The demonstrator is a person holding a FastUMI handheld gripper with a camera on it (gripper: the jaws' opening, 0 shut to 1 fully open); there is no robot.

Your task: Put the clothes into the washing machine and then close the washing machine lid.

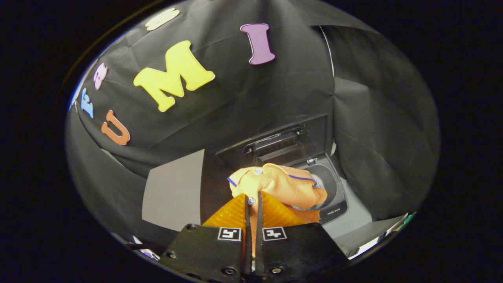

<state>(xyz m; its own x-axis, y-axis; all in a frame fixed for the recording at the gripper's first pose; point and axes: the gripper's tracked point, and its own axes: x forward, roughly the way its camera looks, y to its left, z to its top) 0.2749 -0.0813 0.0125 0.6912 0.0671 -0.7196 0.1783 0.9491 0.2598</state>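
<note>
One garment, orange with thin purple piping and small pale buttons, hangs bunched just ahead of the gripper in the lower middle of the gripper view. The two fingers are pinched nearly together with a fold of the cloth caught between them, so the tool is clenched on the fabric. It looks light, soft and limp, likely to sag and drape whichever way it is carried; a grip on a thick gathered fold seems safer than on a single edge, which could slip out.

Beyond the cloth, right of centre, sits the washing machine, its smooth grey plastic top surrounding a round dark opening. Its lid, dark and flat, stands raised behind. A pale flat panel lies at lower left.
</note>
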